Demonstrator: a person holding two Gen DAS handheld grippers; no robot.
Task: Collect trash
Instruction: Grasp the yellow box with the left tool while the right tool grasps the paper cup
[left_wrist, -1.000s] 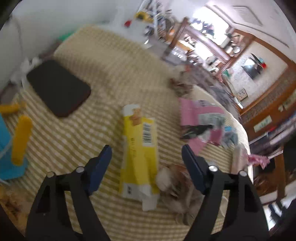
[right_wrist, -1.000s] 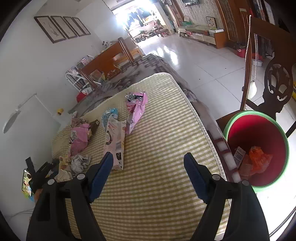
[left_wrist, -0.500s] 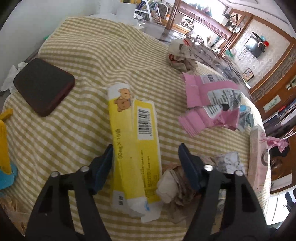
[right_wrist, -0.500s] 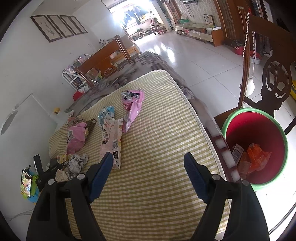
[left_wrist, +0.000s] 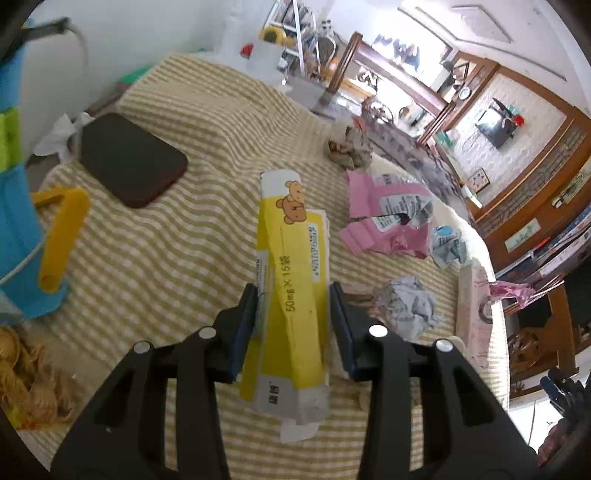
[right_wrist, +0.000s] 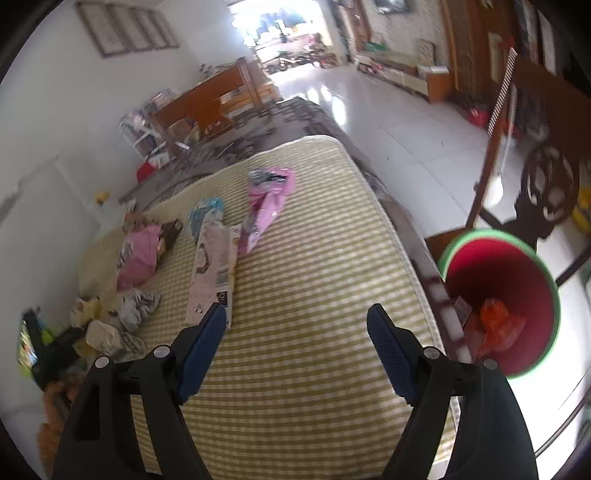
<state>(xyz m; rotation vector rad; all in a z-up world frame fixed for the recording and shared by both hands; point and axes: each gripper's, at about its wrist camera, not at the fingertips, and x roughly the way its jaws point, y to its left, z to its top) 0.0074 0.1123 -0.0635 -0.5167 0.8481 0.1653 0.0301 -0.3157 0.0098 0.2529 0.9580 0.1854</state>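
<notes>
My left gripper is shut on a flattened yellow box with a bear print, holding its lower half just above the checked cloth. Around it lie a crumpled grey paper ball, torn pink wrappers and a brown paper wad. My right gripper is open and empty over the checked cloth. Ahead of it lie a pale pink flat box, a pink bag and another pink wrapper. A red bin with a green rim stands on the floor at right, holding some trash.
A dark phone-like slab lies on the cloth at left. A blue and yellow object stands at the left edge. A dark wooden chair stands behind the bin. More crumpled paper sits at the cloth's left end.
My left gripper has closed its fingers on the yellow box and lifted it slightly. My right gripper has stayed open and shifted a little over the cloth.
</notes>
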